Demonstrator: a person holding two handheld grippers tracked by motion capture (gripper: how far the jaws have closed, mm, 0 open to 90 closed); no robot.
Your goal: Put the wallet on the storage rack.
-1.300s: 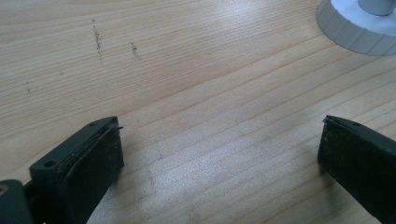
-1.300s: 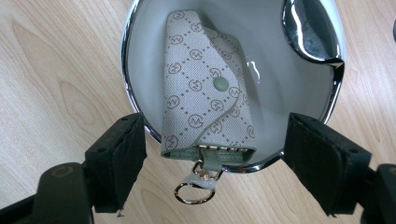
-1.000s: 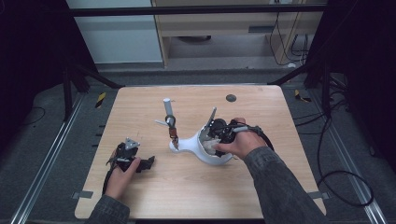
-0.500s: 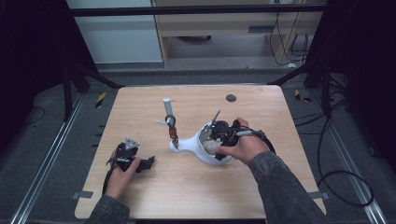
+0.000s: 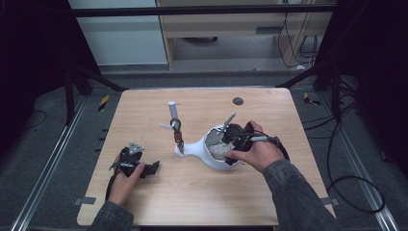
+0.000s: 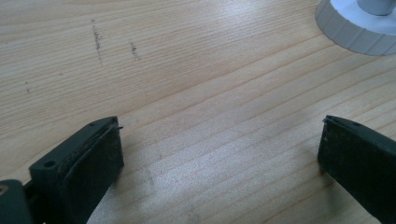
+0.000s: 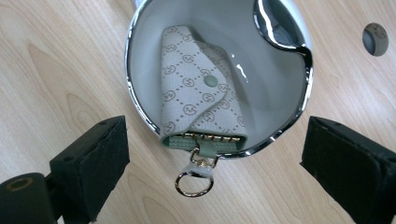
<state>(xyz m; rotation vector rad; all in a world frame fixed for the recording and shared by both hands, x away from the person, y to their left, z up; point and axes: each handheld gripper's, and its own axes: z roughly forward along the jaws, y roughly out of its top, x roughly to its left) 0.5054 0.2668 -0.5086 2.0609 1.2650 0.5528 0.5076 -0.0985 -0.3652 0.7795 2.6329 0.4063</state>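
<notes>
Release is looking like the step in hand: the right gripper (image 7: pixel 212 163) is hovering over the white bowl (image 7: pixel 275 93), its black jaws standing wide with nothing pressed between them; they have just been opening, and the patterned key pouch (image 7: pixel 196 88) is lying inside the bowl, free of both pads. The pouch is resting against the bowl's inner wall with its green-trimmed end up on the chrome rim, and its gold ring (image 7: pixel 194 183) is hanging out over the rim above the wooden table (image 7: pixel 56 60). In the high view the right gripper (image 5: pixel 235 139) is sitting just over the bowl (image 5: pixel 211 156), whose long white spout or handle is reaching toward a small dark item (image 5: pixel 178 139) beside a grey upright post (image 5: pixel 172 111); what that item is, I cannot tell.

The left gripper (image 6: pixel 219 154) is resting low near the table's left edge, jaws also spread wide over bare wood, holding nothing; a ribbed white disc (image 6: pixel 355 30) is showing at the top corner of its view.

Judging from this, the placing is all but done; the next move is probably calling for the right hand to lift straight up and away without catching the ring or nudging the bowl; since the pouch is perched half on the rim, a brush from a jaw could tip it out.
</notes>
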